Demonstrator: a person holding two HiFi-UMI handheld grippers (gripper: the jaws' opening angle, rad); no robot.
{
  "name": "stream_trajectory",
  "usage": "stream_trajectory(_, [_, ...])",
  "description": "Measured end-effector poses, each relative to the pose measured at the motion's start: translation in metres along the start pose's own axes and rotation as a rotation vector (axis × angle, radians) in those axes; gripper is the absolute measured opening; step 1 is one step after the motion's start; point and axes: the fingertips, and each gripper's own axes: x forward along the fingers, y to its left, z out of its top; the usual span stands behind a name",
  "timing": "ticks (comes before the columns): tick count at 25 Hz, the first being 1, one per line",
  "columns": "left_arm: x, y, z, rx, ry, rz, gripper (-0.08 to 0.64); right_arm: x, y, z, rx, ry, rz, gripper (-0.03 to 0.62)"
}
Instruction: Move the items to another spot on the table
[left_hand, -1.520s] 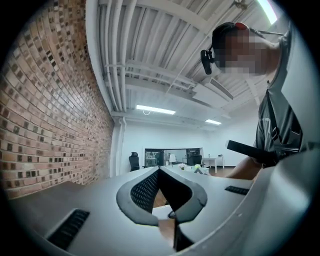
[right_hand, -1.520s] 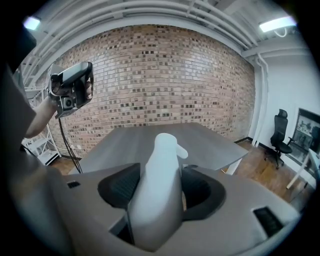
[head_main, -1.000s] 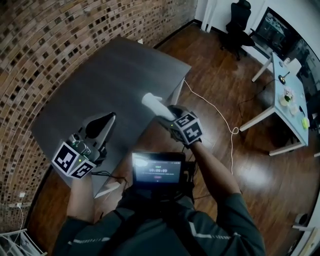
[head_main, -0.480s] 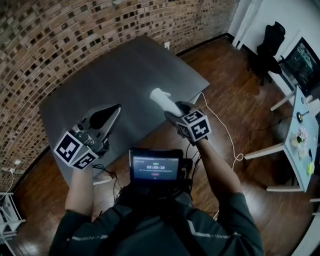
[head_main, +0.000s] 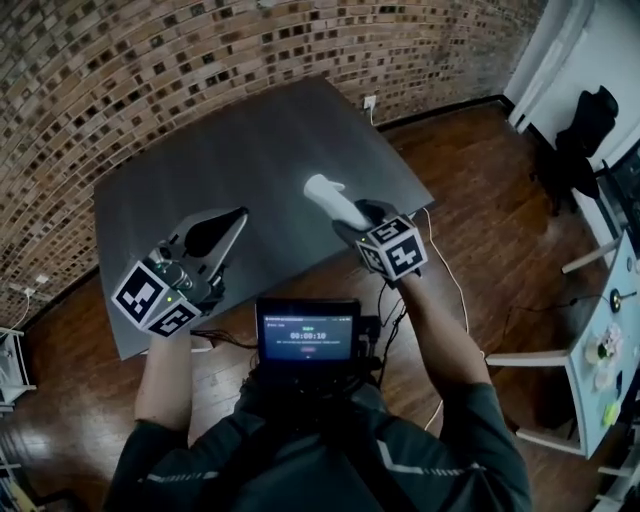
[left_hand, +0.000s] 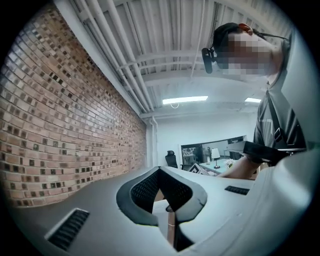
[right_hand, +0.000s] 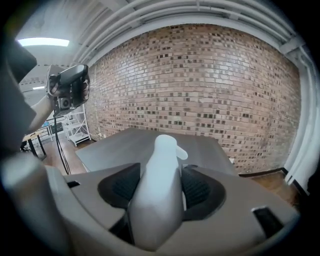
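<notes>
Bottle (head_main: 330, 198) of white plastic, with a small spout at its top, sits clamped between the two jaws of the right gripper (head_main: 352, 212). The dark pads press on both its sides, and its neck sticks out past the fingertips. In the right gripper view the bottle (right_hand: 160, 190) fills the gap of the right gripper (right_hand: 160, 170) and points toward the grey table (right_hand: 125, 142). From the head view it hangs over the near right part of the table (head_main: 250, 140), close to the front edge; whether it touches the top cannot be told.

To its left, well apart, the left gripper (head_main: 238, 214) is held over the near left part of the table. Its jaws are drawn together so that the tips meet, and the left gripper (left_hand: 160, 172) has nothing between its pads.

A small screen (head_main: 308, 330) is mounted at the person's chest. Behind the table runs a brick wall (head_main: 200, 50), and a wooden floor (head_main: 480, 230) lies to the right.
</notes>
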Motion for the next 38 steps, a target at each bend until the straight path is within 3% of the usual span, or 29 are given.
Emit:
stream_trajectory(5, [0.015, 0.005, 0.002, -0.002, 0.014, -0.005, 0.003, 0.011, -0.011, 0.004, 0.001, 0.000, 0.013, 0.265])
stream_trajectory(9, [0.018, 0.009, -0.025, 0.010, -0.001, 0.007, 0.003, 0.027, -0.017, -0.021, 0.014, -0.009, 0.001, 0.264])
stream_trajectory(22, [0.046, 0.124, -0.020, -0.037, -0.018, -0.016, 0.003, 0.108, -0.072, 0.025, 0.035, 0.077, -0.036, 0.264])
stream_trajectory(34, [0.052, 0.197, -0.063, -0.096, 0.044, 0.111, 0.003, 0.182, -0.117, 0.007, 0.082, 0.137, 0.001, 0.264])
stream_trajectory(38, [0.062, 0.215, -0.078, -0.101, 0.068, 0.168, 0.003, 0.213, -0.138, -0.007, 0.046, 0.167, 0.029, 0.264])
